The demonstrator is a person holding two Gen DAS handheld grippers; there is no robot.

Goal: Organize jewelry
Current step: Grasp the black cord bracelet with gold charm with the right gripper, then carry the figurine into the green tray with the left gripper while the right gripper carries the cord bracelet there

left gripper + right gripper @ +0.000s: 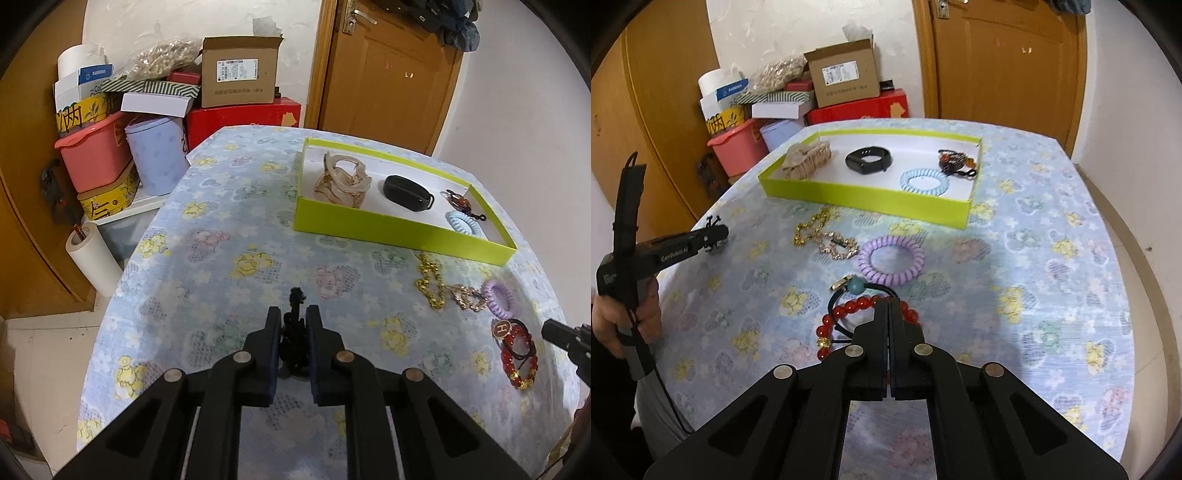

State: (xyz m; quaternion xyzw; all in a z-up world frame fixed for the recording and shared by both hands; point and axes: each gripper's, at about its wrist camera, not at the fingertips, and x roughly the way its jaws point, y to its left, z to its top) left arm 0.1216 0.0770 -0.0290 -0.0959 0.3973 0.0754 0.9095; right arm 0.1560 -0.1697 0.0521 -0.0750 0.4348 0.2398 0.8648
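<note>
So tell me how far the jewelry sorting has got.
Done: the green tray holds a beige scrunchie, black band, blue coil tie and a dark beaded piece.
In hand: left gripper shut on a black hair clip; right gripper shut at the red bead bracelet.
Left: gold chain, rhinestone clip, purple coil tie.

Tray (864,201) behind loose bracelets (849,314) on table (1052,258).

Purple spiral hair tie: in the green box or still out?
Out. The purple spiral hair tie lies on the floral tablecloth, in front of the green box.
</note>
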